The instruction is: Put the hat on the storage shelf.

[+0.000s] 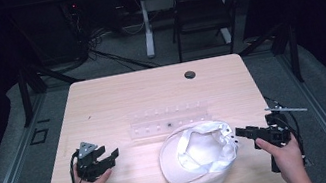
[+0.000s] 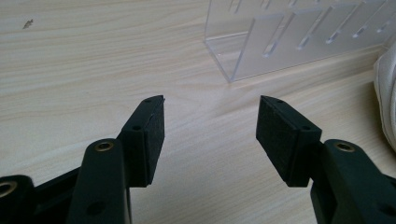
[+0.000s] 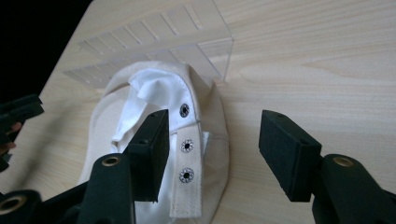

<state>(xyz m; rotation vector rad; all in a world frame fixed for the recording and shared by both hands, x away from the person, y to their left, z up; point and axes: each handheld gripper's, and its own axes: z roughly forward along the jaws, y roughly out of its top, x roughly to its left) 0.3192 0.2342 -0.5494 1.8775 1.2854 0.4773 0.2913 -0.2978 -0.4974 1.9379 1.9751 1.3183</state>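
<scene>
A white cap [image 1: 197, 154] lies upside down on the wooden table [image 1: 116, 94], near the front middle. In the right gripper view the cap [image 3: 140, 121] shows its back strap with metal eyelets [image 3: 187, 145]. My right gripper [image 1: 237, 132] rests just right of the cap, open, with nothing between its jaws; in its own view the right gripper [image 3: 212, 140] points at the strap end. My left gripper [image 1: 110, 159] sits at the front left, open and empty, well left of the cap. From its own camera the left gripper [image 2: 210, 126] hovers over bare wood.
A clear acrylic rack [image 1: 168, 120] with slots stands behind the cap; the rack [image 2: 299, 37] also lies ahead of the left gripper. A cable hole [image 1: 190, 74] sits near the table's far edge. A chair [image 1: 202, 8] stands on the floor beyond.
</scene>
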